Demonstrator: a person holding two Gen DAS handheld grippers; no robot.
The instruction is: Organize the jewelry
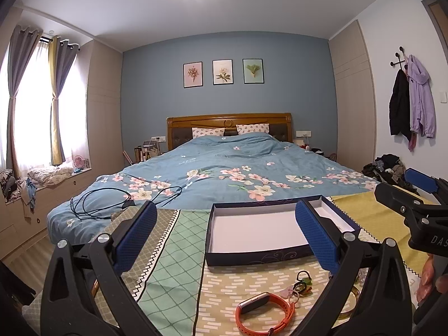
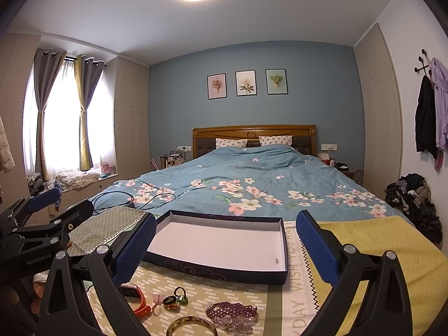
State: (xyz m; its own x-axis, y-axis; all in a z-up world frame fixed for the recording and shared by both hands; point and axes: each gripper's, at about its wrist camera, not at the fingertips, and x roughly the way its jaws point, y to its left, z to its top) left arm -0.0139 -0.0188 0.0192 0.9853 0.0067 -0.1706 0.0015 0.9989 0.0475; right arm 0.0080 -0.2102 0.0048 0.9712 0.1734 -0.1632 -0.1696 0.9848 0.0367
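Left wrist view: left gripper, jaws apart and holding nothing, above a shallow dark-blue cardboard box with white interior on a patterned cloth over the bed; an orange-strapped smartwatch lies nearer the camera.

Right wrist view: right gripper, jaws apart, empty; purple bead bracelet and amber bangle lie before the box.
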